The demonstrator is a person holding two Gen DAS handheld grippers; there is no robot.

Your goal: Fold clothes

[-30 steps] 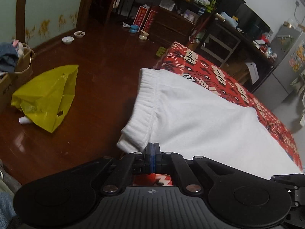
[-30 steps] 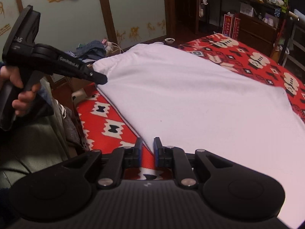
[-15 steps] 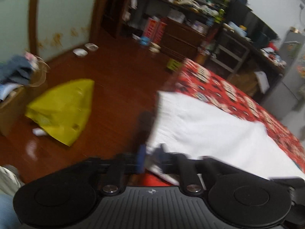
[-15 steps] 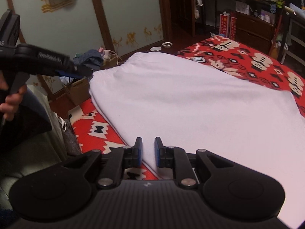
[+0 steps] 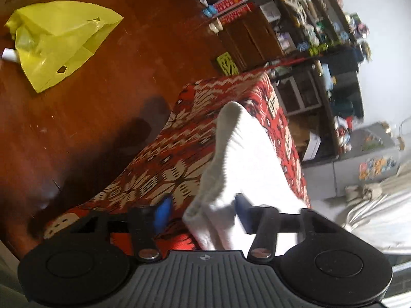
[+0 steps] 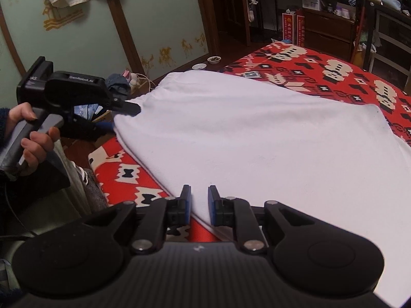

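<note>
Your left gripper (image 5: 200,214) stands apart around the corner of the white garment (image 6: 257,133) at the bed (image 6: 334,77) edge, and your right gripper (image 6: 199,202) is apart over its near hem, so close both before you lift to fold.

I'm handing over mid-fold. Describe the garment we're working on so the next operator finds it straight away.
Find the bed with the red patterned blanket. Spread over its near side lies the white garment, its ribbed waistband end toward the left gripper. It is the only plain white piece on the blanket; the yellow bag lies on the floor.
</note>
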